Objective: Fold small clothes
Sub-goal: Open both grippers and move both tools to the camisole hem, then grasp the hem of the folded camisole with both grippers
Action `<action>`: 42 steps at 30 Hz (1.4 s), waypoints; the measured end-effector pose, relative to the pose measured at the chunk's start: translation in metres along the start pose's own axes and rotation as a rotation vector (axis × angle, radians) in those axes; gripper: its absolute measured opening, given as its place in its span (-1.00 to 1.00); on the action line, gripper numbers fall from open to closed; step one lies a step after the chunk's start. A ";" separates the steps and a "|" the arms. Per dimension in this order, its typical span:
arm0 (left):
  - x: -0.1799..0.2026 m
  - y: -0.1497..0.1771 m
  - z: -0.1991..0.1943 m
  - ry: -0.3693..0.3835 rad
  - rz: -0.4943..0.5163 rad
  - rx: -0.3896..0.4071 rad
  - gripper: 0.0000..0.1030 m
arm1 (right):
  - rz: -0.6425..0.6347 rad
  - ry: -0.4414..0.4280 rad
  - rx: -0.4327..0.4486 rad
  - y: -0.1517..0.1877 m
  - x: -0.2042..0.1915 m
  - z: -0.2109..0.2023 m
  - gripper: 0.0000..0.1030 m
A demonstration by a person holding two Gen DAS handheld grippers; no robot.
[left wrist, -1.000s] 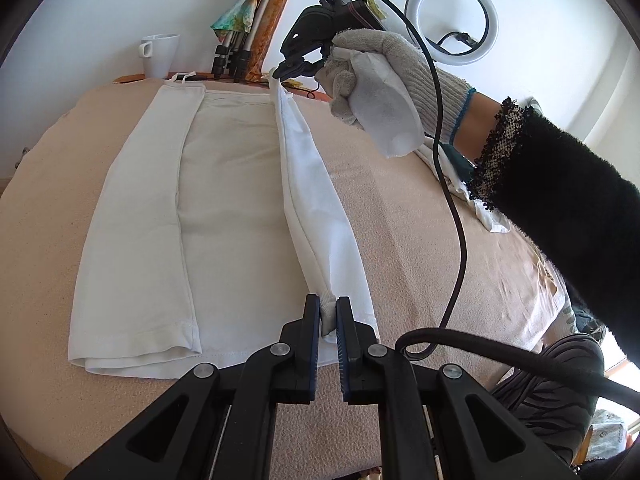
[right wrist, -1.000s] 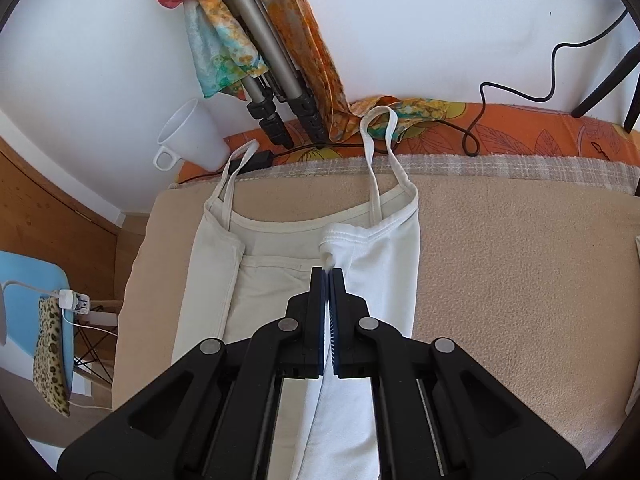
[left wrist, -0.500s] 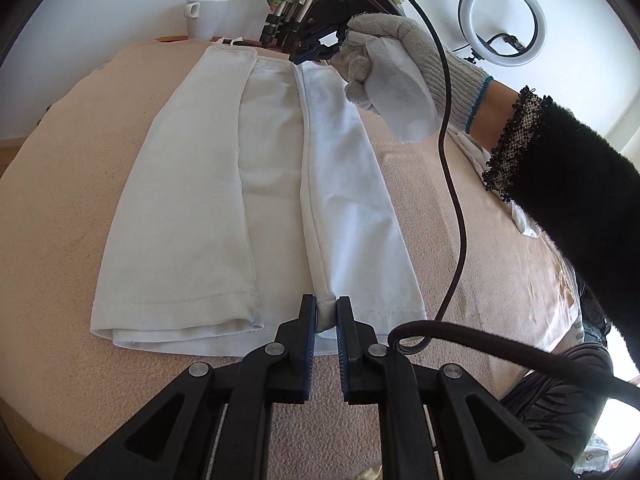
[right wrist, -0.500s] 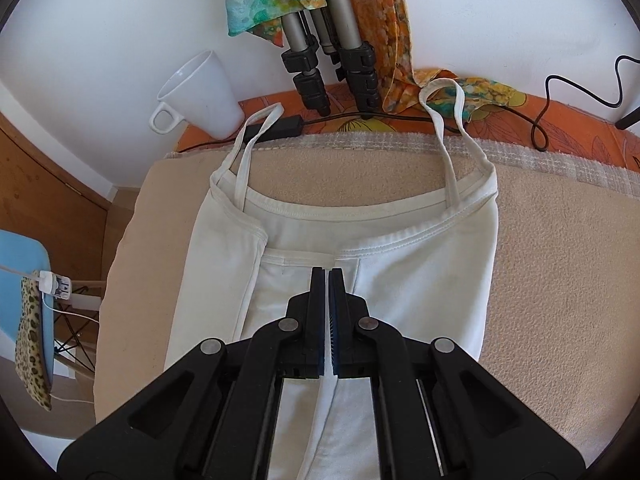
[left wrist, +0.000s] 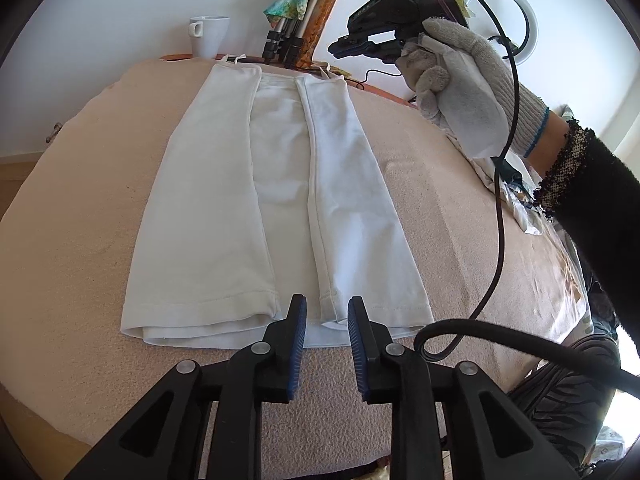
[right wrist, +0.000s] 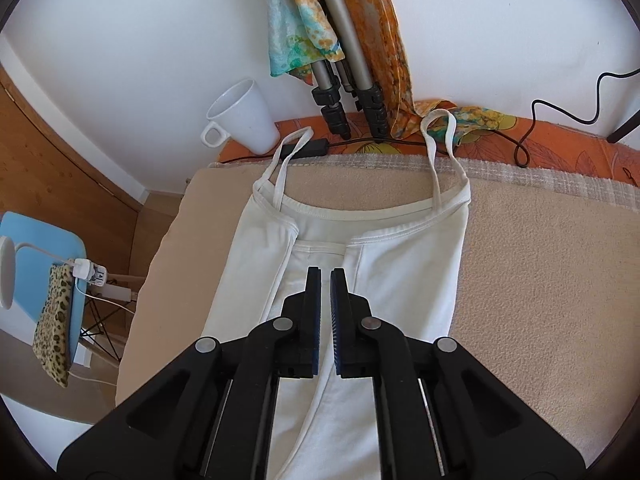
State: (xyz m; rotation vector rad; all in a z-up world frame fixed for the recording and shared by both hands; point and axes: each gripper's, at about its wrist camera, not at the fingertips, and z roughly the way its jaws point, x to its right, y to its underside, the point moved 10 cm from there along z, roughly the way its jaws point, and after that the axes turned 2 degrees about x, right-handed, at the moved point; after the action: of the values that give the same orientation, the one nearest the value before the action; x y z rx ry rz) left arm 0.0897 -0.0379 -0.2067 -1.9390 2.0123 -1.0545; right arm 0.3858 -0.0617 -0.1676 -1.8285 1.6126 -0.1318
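Observation:
A white strappy top lies flat on the beige padded table, both long sides folded in toward its middle. My left gripper is open and empty just above the hem. My right gripper is slightly open and empty, above the top's neckline end; it also shows in the left wrist view, raised above the far end in a gloved hand.
A white mug and tripod legs draped with coloured scarves stand at the table's far edge. A black cable hangs from the right gripper. More cloth lies at the table's right side. A blue chair stands left.
Both grippers let go of the right side's edge after laying it over the middle. The left gripper opened; the right gripper opened slightly and lifted away.

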 end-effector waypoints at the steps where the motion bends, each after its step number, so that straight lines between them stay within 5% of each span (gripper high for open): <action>1: 0.000 -0.001 -0.002 -0.001 0.004 0.005 -0.55 | 0.000 0.005 0.009 0.002 0.002 -0.008 -0.89; 8: -0.006 -0.003 -0.010 -0.029 0.030 0.021 -0.41 | -0.003 -0.004 0.052 0.029 0.008 -0.068 -0.88; 16: -0.024 0.007 -0.017 -0.162 0.167 0.008 -0.40 | 0.004 -0.018 0.075 0.094 0.007 -0.128 -0.86; 18: -0.030 0.008 -0.021 -0.184 0.183 0.008 -0.40 | 0.012 -0.031 0.072 0.113 0.006 -0.138 -0.70; 20: -0.036 0.005 -0.026 -0.184 0.169 0.017 -0.40 | 0.014 -0.024 0.067 0.132 0.007 -0.146 -0.30; 25: -0.052 -0.010 -0.036 -0.172 0.149 0.011 -0.36 | -0.011 -0.027 0.009 0.183 0.003 -0.146 -0.26; 35: -0.110 -0.013 -0.026 -0.066 -0.165 -0.079 -0.14 | 0.125 -0.161 -0.199 0.273 -0.002 -0.102 -0.26; 42: -0.112 -0.002 -0.009 0.000 -0.253 -0.146 -0.18 | 0.184 -0.282 -0.232 0.297 -0.010 -0.093 -0.26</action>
State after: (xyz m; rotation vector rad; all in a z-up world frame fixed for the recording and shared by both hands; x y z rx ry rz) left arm 0.1032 0.0689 -0.2378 -2.3177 1.9299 -0.9813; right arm 0.0885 -0.0900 -0.2548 -1.7616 1.6339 0.3939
